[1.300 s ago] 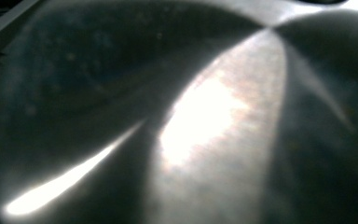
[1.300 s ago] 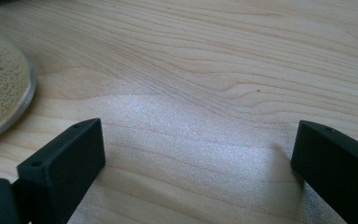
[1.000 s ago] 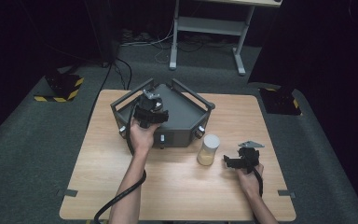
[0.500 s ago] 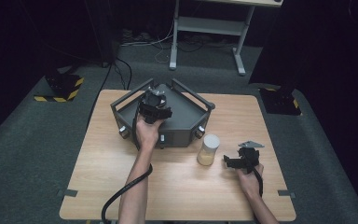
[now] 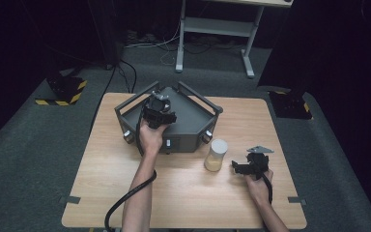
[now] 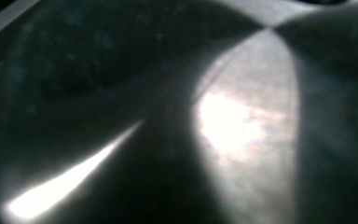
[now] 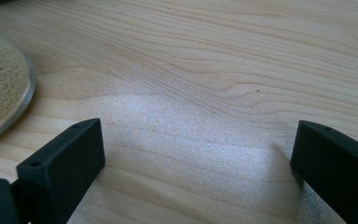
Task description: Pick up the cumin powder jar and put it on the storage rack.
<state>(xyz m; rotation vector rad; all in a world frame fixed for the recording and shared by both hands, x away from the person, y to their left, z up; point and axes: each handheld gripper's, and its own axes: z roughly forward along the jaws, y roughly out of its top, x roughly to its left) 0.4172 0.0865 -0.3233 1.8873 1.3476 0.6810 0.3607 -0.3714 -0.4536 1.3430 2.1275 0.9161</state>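
Observation:
A grey, three-sided metal device [image 5: 191,123] with raised rails stands at the back middle of the wooden table [image 5: 183,193]. My left gripper [image 5: 158,107] is held over its top plate, pointing down at it; its jaws are hidden. The left gripper view is very close to the blurred grey metal surface [image 6: 242,121], with bright glare on it. A clear jar [image 5: 216,154] of pale grains with a white lid stands in front of the device's right corner. My right gripper [image 5: 235,167] rests on the table right of the jar [image 7: 0,88], jaws wide apart [image 7: 198,158] with bare wood between them.
The left gripper's cable [image 5: 125,198] trails across the table and off its front edge. On the dark floor behind are a white-legged stand [image 5: 217,34] and a black-and-yellow striped block [image 5: 63,92] at the left. Bare wood lies in front of the device.
My left gripper has moved a little farther over the device's top. The right gripper and the jar have stayed put.

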